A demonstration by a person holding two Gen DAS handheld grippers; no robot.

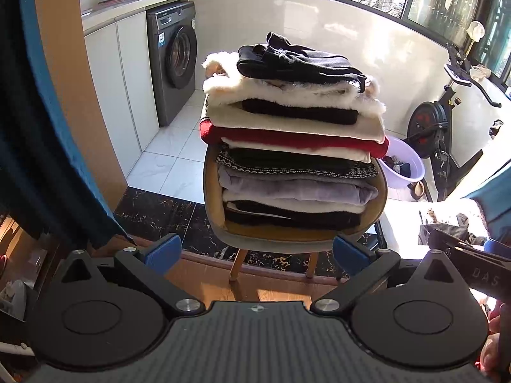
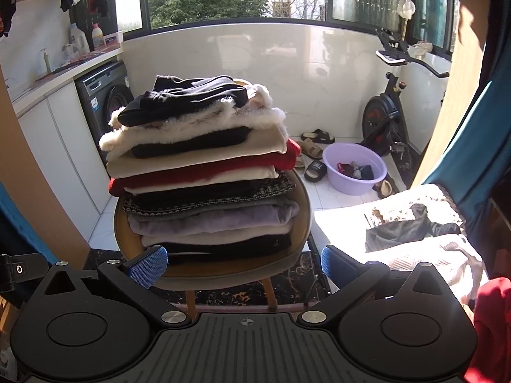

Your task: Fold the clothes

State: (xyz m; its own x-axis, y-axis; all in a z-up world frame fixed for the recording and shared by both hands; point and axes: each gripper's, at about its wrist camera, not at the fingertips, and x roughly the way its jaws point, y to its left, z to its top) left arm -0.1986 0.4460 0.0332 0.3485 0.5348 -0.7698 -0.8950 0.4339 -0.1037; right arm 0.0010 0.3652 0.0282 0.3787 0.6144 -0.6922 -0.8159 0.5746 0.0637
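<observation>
Many folded garments in one tall stack point(image 2: 204, 172) on a round wooden chair point(image 2: 297, 255), edges roughly squared, black piece point(image 2: 185, 99) topmost, fleecy cream layers just under it, red one mid-stack. Stacked high, likely to keep finished pieces off the floor and together. Right of the chair: pale sunlit surface point(image 2: 345, 220) with a dark garment point(image 2: 402, 226) lying crumpled and spread, unfolded; a cream knit point(image 2: 424, 261) nearer than it, also loose. Lilac basin point(image 2: 354, 172) beyond the chair, small items inside. Washing machine point(image 1: 172, 60) left of the chair, exercise bike point(image 2: 383, 118) far right. Left gripper point(image 1: 257, 250) held level before the chair, jaws wide apart, nothing between. Right gripper point(image 2: 244, 261) likewise spread and bare. Judgement: both held back and empty, so between garments or finished; crumpled dark piece suggests folding work remains.
</observation>
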